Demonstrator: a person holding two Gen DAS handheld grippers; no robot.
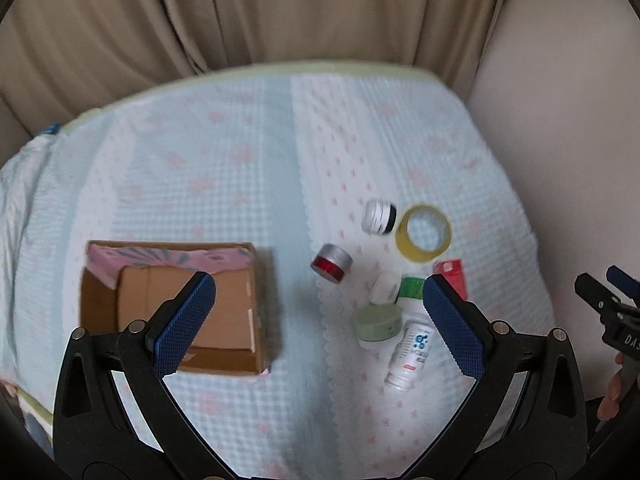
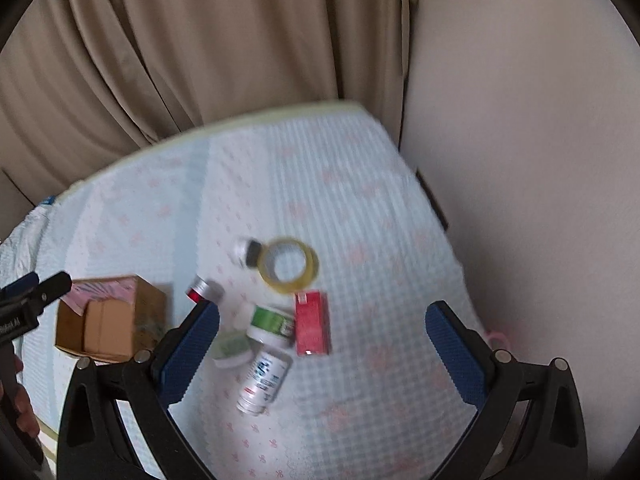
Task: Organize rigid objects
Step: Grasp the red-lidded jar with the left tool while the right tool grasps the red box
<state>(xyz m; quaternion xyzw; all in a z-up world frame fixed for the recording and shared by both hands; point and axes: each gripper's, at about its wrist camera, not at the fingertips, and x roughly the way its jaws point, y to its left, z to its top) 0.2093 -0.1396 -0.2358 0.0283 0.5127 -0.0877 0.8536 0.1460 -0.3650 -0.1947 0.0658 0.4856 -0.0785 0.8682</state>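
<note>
Both hand-held grippers — left (image 1: 318, 320) and right (image 2: 322, 346) — hover open, empty. Grip the white bottle (image 2: 262, 378) across its body — then carry it to the cardboard box (image 1: 224, 320).

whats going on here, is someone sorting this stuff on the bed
A person holds a gripper in each hand above a patterned bedspread. Both the left gripper and right gripper are open and hold nothing. The cardboard box sits open; the tape roll, red box and white bottle lie loose beside it.
</note>
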